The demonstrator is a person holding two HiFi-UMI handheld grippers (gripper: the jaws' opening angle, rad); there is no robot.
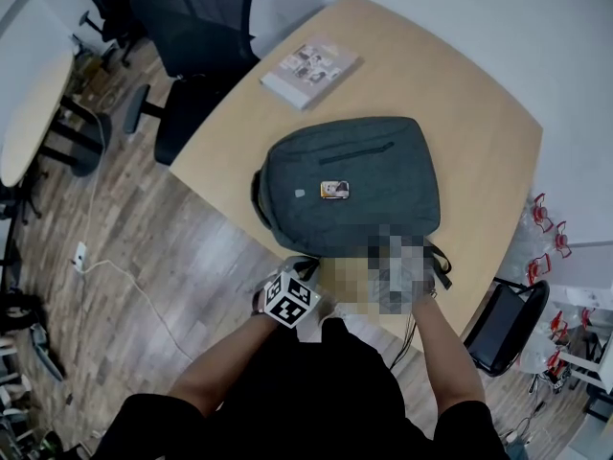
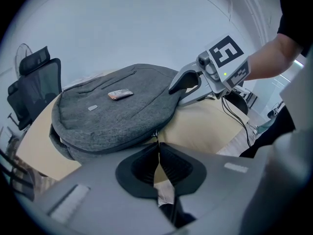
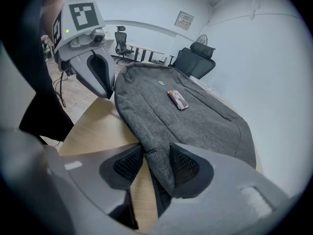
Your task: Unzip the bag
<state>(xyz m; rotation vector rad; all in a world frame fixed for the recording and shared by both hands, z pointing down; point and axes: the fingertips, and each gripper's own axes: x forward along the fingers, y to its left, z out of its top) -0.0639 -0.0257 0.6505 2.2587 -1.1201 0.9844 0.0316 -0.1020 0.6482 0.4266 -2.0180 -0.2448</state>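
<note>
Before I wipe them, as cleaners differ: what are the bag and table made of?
The bag looks like grey woven fabric, matte, maybe polyester: a heathered, fuzzy weave shows. The table looks like pale wood laminate or veneer: smooth, evenly coloured.

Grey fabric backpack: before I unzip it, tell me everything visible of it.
The grey felt-like backpack lies flat on the light wooden table, pocket zip closed, a small orange patch at its centre. Black straps poke out at the near end. The left gripper is shut on its zip pull; the right gripper pinches its near edge.
</note>
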